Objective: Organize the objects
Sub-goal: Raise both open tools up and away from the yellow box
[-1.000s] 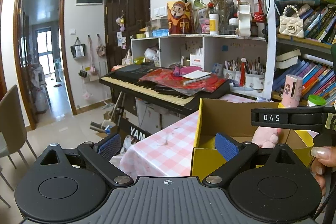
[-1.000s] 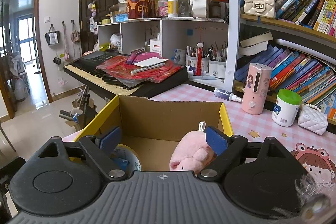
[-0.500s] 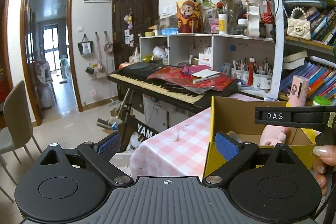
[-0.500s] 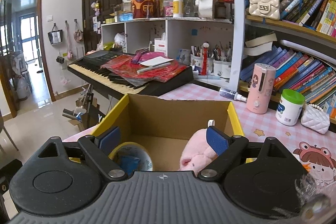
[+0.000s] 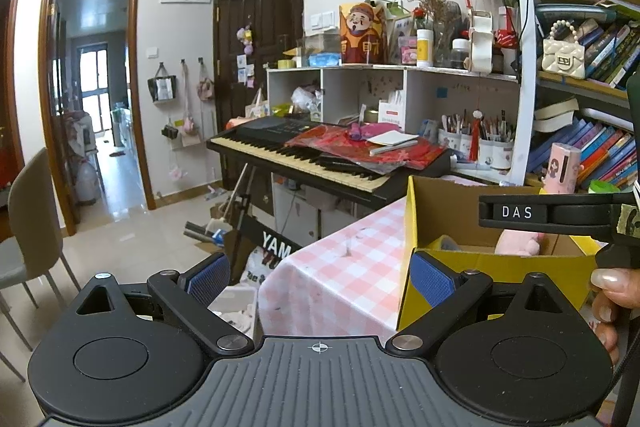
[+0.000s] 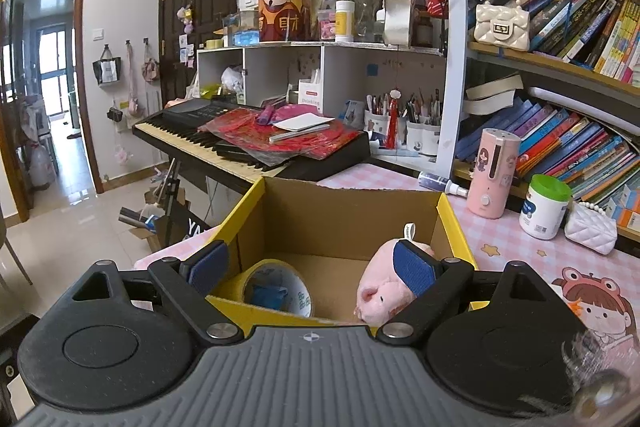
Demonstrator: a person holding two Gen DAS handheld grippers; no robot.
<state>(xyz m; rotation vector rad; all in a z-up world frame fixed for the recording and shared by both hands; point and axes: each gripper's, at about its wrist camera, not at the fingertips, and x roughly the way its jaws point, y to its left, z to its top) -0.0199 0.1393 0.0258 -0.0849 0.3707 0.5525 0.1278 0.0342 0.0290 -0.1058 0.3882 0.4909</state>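
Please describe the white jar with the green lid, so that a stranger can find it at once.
Look at the pink checked table below the bookshelf. The jar stands there between a taller pink bottle and a white quilted purse; it alone has a green lid.

The left hand-held gripper (image 5: 320, 277) now sits farther left and back from the box (image 5: 496, 267), showing more worktop (image 5: 340, 267). The right hand-held gripper (image 6: 312, 267) stands higher, so the tape roll (image 6: 280, 287) and pink plush (image 6: 384, 291) show more fully.
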